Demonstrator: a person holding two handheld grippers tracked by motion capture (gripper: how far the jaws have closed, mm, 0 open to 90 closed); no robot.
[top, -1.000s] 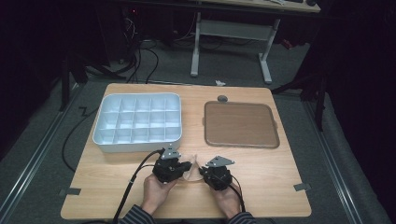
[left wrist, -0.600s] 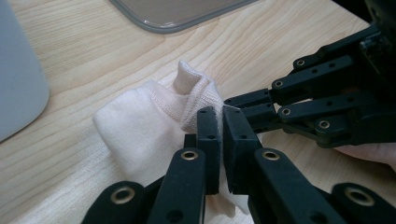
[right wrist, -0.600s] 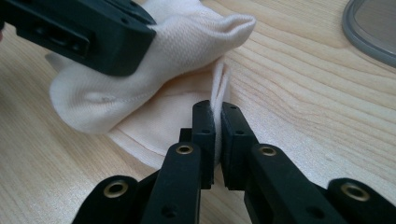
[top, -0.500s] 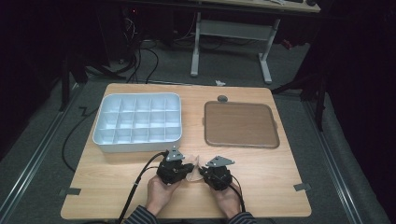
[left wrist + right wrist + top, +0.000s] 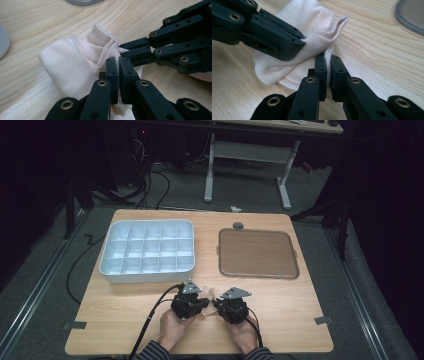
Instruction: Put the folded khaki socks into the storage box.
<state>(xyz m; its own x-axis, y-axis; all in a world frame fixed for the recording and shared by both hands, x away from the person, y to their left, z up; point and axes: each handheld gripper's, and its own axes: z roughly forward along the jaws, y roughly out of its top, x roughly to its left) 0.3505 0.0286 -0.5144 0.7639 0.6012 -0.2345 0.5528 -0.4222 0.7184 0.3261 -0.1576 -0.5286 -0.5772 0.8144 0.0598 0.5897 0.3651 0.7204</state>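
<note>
From the high view we hold both grippers close together near the front edge of the table (image 5: 300, 320), the left gripper (image 5: 204, 304) and right gripper (image 5: 218, 306) meeting over a small pale sock (image 5: 209, 293) that lies on the wood just in front of the divided tray (image 5: 147, 272); the brown mat (image 5: 257, 252) sits to the right of that tray and is bare, and the tray's compartments look empty as far as we can tell. In the left gripper view our left gripper (image 5: 118, 65) has its jaws pinched together on a fold of the sock (image 5: 75, 62), whose ribbed cuff stands up just beyond the tips, while the right gripper (image 5: 130, 51) comes in from the right and bites the same bunch of cloth. In the right gripper view our right gripper (image 5: 328, 62) is closed on a thin edge of the sock (image 5: 317, 37), with the left gripper (image 5: 298, 43) crossing from the upper left onto the fabric. We judge the work as early: both ends are gripped and the sock is partly bunched, but it still rests on the table, neither neatly folded nor placed in the tray.
</note>
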